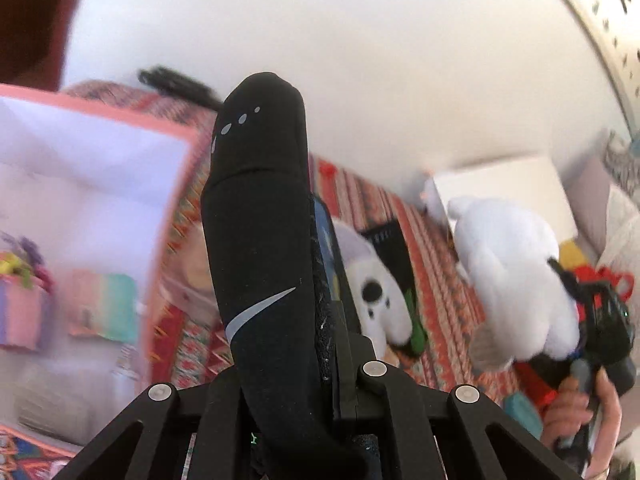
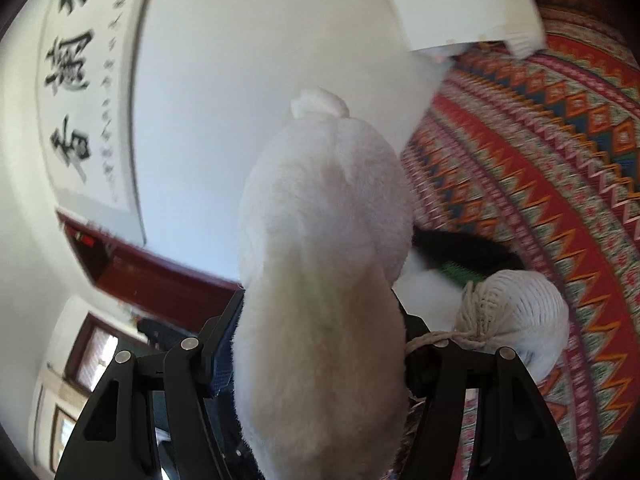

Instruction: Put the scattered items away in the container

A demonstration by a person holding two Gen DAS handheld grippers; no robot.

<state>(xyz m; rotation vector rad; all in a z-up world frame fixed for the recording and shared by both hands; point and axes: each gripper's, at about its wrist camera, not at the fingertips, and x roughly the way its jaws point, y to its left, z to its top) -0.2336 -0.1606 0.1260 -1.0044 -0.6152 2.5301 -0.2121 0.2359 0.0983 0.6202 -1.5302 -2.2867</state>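
Observation:
My left gripper (image 1: pixel 280 224) is shut on a black sock (image 1: pixel 256 208) with grey marks. The sock stands up between the fingers and hides most of them. To its left is the pink-rimmed storage box (image 1: pixel 100 110) with a printed side. At the right of the left wrist view, a hand (image 1: pixel 572 412) carries my right gripper (image 1: pixel 600 312), lifted off the cloth with a white plush toy (image 1: pixel 516 264). In the right wrist view that plush toy (image 2: pixel 320 220) fills the gap of the right gripper (image 2: pixel 320 328), whose pads press its sides.
A second plush with a black eye (image 1: pixel 376 292) and another black sock (image 1: pixel 394 252) lie on the patterned red cloth (image 2: pixel 540 160). A ball of white yarn (image 2: pixel 516 312) and a green brush (image 2: pixel 456 272) lie there too. A white box (image 1: pixel 500 188) stands by the wall.

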